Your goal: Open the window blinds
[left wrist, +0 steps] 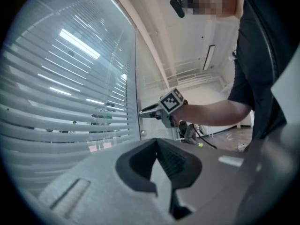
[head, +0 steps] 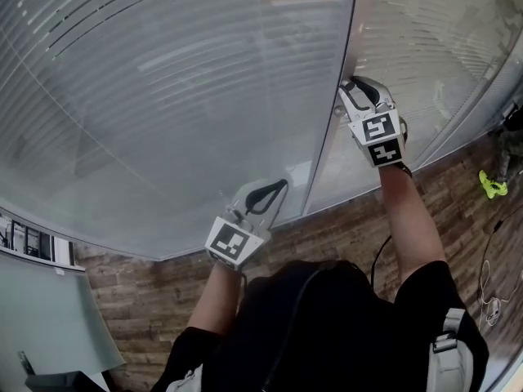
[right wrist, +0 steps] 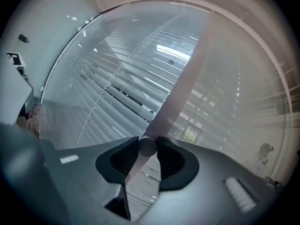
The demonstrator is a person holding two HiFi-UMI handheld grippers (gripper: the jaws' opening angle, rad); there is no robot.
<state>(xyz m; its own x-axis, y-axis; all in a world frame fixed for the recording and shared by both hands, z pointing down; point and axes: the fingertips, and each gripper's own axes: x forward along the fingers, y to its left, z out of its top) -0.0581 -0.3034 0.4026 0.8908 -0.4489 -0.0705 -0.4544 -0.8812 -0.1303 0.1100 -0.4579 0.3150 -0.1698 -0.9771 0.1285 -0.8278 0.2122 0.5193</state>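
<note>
Up at the frame post (head: 331, 129) between the two glass panes, the right gripper (head: 349, 85) is clamped on a small round knob (right wrist: 147, 146), jaws roughly half closed with a pad on each side of it. The blinds (head: 163, 80) sit behind the glass, slats running across both panes. The left gripper (head: 274, 188) hangs lower near the glass, jaws pinched together on nothing.

A brown plank floor (head: 139, 292) lies below two tall glass panes (head: 163, 96) joined by a pale upright frame (head: 347, 23). Behind, white walls (left wrist: 187, 46) carry a light strip (left wrist: 209, 57).
</note>
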